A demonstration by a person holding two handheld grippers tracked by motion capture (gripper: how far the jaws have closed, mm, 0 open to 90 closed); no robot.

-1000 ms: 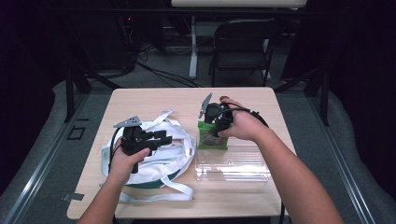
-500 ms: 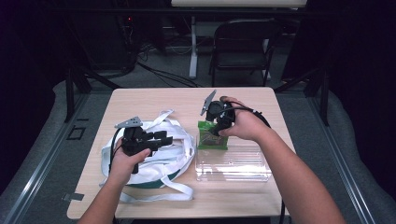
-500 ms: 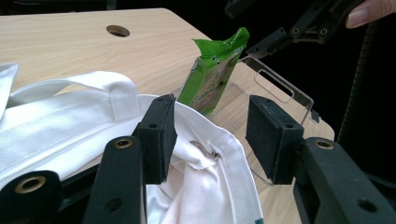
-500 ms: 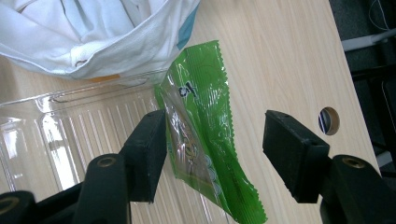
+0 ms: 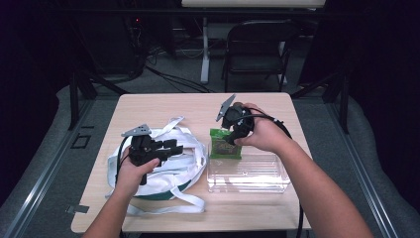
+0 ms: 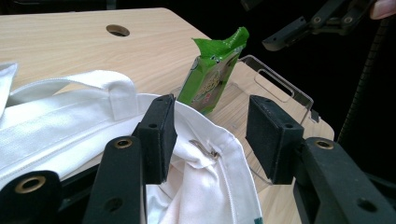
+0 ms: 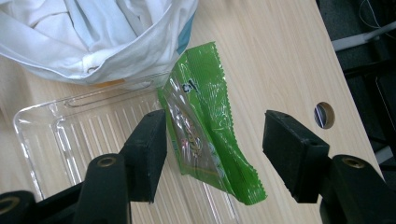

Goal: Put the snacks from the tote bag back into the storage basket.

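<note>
Item: green snack packet, standing on edge at the 11 o'clock corner of the clear plastic tray, tilted, sealed top uppermost. Change over the last second: next to none; packet in the same corner at the same lean, neither hand noticeably displaced. Right claw: released, pointing down over the packet; in the right gripper view one pad lies at or against the wrapper, the other stands well apart at its 3 o'clock, so no grip. Left claw: released, jaws half apart and unchanged, straddling the rim of the white cloth bag at 9 o'clock of the tray; cloth between the pads, not pinched. Counter: pale wood, carrying tray and bag side by side. Assessment: a pause before closing; packet not yet secured, bag mouth not yet held open, transfer into the bag likely still ahead.
</note>
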